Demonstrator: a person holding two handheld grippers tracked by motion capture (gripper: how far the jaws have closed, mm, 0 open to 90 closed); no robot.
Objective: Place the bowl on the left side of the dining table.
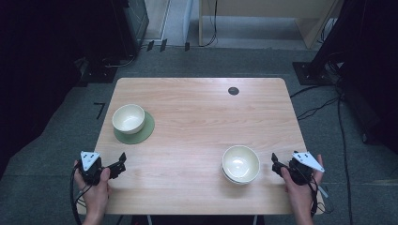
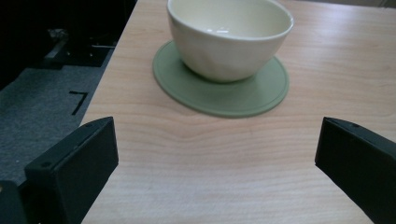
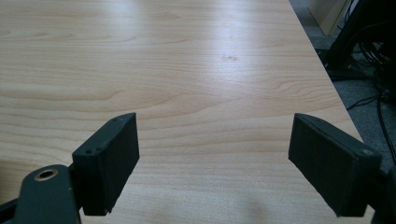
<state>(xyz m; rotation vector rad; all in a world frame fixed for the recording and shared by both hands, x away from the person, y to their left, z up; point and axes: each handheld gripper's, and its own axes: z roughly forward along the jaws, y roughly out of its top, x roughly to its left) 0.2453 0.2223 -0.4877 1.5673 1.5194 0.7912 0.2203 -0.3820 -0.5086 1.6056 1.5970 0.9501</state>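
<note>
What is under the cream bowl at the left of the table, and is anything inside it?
The cream bowl stands on a round green mat, off-centre toward its far left. The bowl's visible inside looks empty; its bottom and the mat beneath it are hidden.

Light wood surface (image 1: 197, 122) with rounded corners and a dark round grommet (image 1: 233, 91) near its far edge, standing on grey carpet floor (image 1: 244, 61). Pale wooden furniture (image 1: 263, 18) beyond; black cables (image 1: 342, 131) on the floor at right. Dark surroundings at both sides.
</note>
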